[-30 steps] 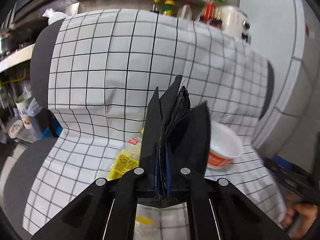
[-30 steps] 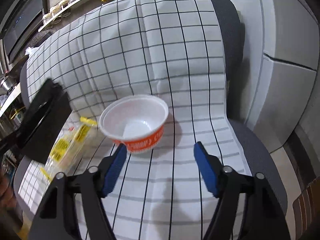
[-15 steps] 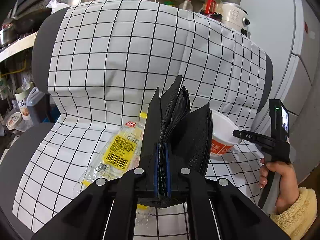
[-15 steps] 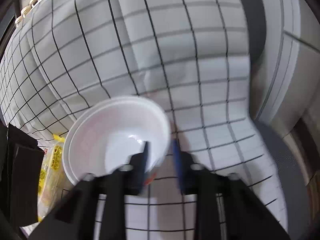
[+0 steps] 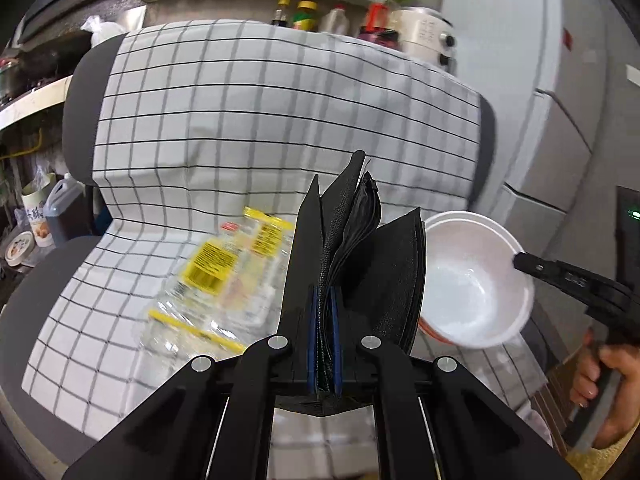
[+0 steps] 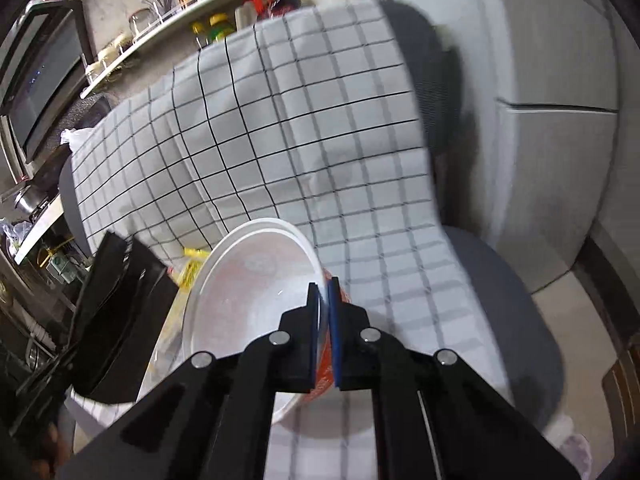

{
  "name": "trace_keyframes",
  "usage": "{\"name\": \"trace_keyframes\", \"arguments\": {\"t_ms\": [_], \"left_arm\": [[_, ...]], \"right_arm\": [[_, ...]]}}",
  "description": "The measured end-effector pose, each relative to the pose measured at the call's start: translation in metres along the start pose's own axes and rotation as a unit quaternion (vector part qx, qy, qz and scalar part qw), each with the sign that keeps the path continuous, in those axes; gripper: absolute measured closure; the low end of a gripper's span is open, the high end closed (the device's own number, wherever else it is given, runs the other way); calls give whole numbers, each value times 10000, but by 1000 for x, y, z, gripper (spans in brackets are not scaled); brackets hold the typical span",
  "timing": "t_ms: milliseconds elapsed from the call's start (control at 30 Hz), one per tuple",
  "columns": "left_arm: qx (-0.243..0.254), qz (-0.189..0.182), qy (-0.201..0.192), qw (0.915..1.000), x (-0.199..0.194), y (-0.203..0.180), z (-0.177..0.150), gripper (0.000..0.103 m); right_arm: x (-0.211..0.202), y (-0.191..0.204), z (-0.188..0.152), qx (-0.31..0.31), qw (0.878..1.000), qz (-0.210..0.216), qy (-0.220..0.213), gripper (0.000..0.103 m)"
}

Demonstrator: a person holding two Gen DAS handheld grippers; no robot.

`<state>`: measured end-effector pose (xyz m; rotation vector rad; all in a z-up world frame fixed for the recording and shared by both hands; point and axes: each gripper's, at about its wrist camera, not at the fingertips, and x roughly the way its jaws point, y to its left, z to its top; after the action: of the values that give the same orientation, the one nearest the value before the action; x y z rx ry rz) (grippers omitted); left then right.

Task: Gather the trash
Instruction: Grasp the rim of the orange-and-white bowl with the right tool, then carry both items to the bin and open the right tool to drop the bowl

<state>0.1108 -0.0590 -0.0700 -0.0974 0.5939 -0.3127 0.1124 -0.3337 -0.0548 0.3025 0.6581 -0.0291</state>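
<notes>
On the left of the left wrist view, a crushed clear plastic bottle (image 5: pixel 224 280) with yellow labels lies on the checked cloth (image 5: pixel 240 120) draped over a chair (image 5: pixel 84 112). It has not been picked up. In the middle, the left tool (image 5: pixel 323 336) is clamped narrow on a folded black bag (image 5: pixel 360 248), whose layers fan upward between the blue pads; that grip is the same as 1 second ago.

To the right comes the change. The right tool (image 6: pixel 324 312) was wide open and short of the white bowl (image 6: pixel 248 300) 1 second ago; its jaws have just been closing, and they now pinch the bowl's rim, 1 pad inside and 1 outside against the orange band. The bowl is tilted and appears lifted off the cloth, next to the black bag in both views. A hand (image 5: pixel 608 396) at the far right grips the tool's handle.

For the task, this likely means the 1st piece of trash is secured and ready for the bag, though the bag's mouth is pinched flat and looks in need of opening. The bottle would be next.
</notes>
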Motion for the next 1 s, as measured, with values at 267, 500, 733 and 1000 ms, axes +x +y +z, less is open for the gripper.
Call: {"name": "trace_keyframes", "arguments": {"t_ms": [267,500,733,1000], "left_arm": [[439,-538,124,9975,-19,-66,-39,97],[889,-1148,480,9882,-15,-129,-72,97],[1223,-1478,647,9793,-11,-169,-91,96],[1364,-1601,769,9746,-4,-180,-96,96]], "right_arm": [[-85,-65,-63,459,9975,-527,-124,97],[-152,-122,-121,912,9847,-1471,-179,97],[-182,-192,-172,1699,9550,-2428,150,95],[-180,-210,-182,1951,9470,-2545,169,73]]}}
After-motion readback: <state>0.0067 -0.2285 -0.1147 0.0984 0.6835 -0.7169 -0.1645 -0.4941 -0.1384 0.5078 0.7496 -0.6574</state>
